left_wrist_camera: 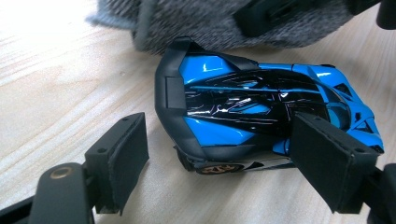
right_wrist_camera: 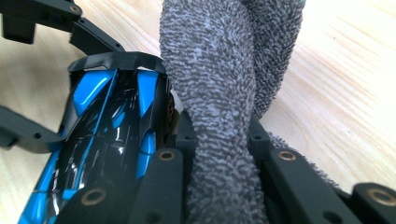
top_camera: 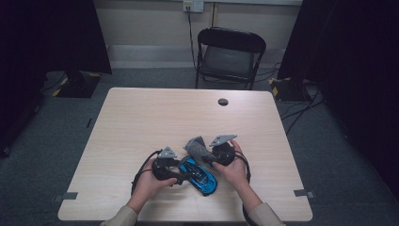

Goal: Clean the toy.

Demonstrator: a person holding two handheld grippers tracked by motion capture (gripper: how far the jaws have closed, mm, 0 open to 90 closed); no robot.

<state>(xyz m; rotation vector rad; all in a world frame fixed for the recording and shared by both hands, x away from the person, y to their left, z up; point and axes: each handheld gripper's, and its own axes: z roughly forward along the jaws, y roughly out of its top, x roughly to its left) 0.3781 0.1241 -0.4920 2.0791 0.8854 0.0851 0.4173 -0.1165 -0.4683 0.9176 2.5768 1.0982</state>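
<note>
A blue and black toy car (top_camera: 202,178) rests on the wooden table (top_camera: 141,117) near its front edge, between my two hands. My left gripper (top_camera: 187,176) stands open at the car's left. In the left gripper view its jaws flank the car (left_wrist_camera: 233,98), and the left pad (left_wrist_camera: 122,158) stays clear of the tail. My right gripper (top_camera: 210,157) is shut on a grey terry cloth (top_camera: 197,147). The cloth (right_wrist_camera: 215,70) rises bunched between the right gripper's (right_wrist_camera: 219,137) jaws, right beside the car (right_wrist_camera: 107,116). Across the car's tail lies the cloth (left_wrist_camera: 210,23).
A black folding chair (top_camera: 230,52) stands beyond the table's far edge. A round dark hole (top_camera: 223,101) sits in the tabletop at the back right. Cables run over the floor at the right, and dark curtains hang at both sides.
</note>
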